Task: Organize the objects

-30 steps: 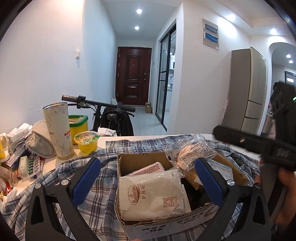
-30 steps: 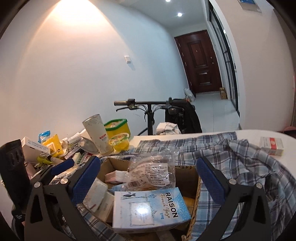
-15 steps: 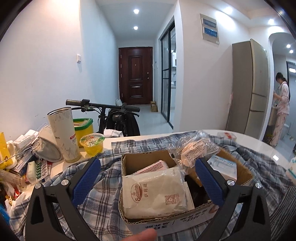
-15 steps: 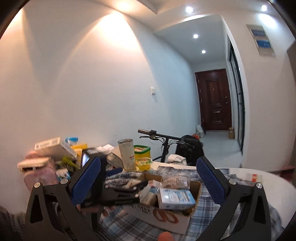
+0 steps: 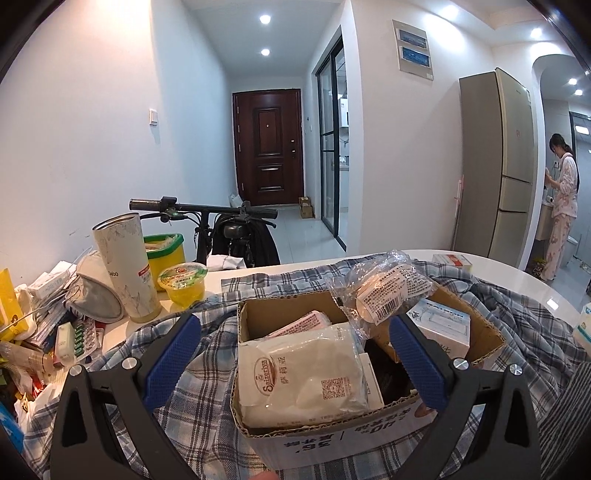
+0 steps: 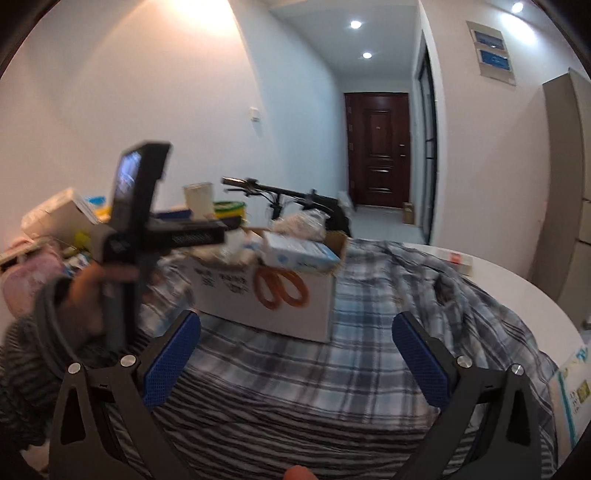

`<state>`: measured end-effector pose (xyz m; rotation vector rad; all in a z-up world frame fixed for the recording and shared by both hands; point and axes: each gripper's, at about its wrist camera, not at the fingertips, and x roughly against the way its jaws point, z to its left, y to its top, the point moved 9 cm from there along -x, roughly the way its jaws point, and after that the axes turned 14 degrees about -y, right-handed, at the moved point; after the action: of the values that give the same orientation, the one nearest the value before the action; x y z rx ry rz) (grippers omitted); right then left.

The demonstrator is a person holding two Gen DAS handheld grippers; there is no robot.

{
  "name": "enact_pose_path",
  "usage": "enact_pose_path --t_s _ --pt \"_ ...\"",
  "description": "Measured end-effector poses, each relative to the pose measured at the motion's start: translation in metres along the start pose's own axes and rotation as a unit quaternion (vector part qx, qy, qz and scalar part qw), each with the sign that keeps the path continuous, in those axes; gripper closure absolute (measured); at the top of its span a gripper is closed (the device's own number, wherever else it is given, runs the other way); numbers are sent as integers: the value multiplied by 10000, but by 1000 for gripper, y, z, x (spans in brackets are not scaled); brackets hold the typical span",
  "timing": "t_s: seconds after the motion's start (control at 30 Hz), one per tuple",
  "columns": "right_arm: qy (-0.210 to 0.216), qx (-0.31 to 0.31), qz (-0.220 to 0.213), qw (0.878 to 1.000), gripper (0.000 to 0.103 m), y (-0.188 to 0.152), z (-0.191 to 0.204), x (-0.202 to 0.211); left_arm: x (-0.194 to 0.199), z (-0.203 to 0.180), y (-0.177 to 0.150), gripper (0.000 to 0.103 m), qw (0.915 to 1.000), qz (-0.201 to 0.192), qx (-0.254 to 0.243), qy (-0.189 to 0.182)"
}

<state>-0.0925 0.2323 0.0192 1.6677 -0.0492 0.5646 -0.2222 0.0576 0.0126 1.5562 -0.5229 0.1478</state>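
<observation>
Bright ceiling spotlights (image 5: 265,19); right view motion-blurred

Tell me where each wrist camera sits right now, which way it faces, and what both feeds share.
Left wrist: close over the cardboard box, facing the hallway door; the open left gripper brackets the box.
Right wrist: farther back over the plaid cloth, facing the same door; open right gripper over cloth, left hand holding the other gripper at left.
Shared: box, cloth, bicycle, door, white table.
</observation>
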Motion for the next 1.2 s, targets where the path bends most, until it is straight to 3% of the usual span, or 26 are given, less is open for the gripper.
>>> enact_pose_path --t_s 0.2,0.43,0.9,1.07,1.2 --pt "-271 -102 210 9994 0 -10 -12 -13 2 -8 -2 0 9998 49 -164 58" --pt "-503 310 -45 9982 0 -8 2 -5 13 -24 2 0 9991 -9 -431 43" --pt "-569 467 104 9972 0 -13 7 -10 94 -55 15 0 9987 -324 -335 -182" --pt "-520 396 62 9978 0 -13 6 -8 132 -59 -15 0 9990 103 -334 276" --pt "-540 433 94 9976 0 -13 7 -10 135 -64 -49 0 9991 268 -317 88"
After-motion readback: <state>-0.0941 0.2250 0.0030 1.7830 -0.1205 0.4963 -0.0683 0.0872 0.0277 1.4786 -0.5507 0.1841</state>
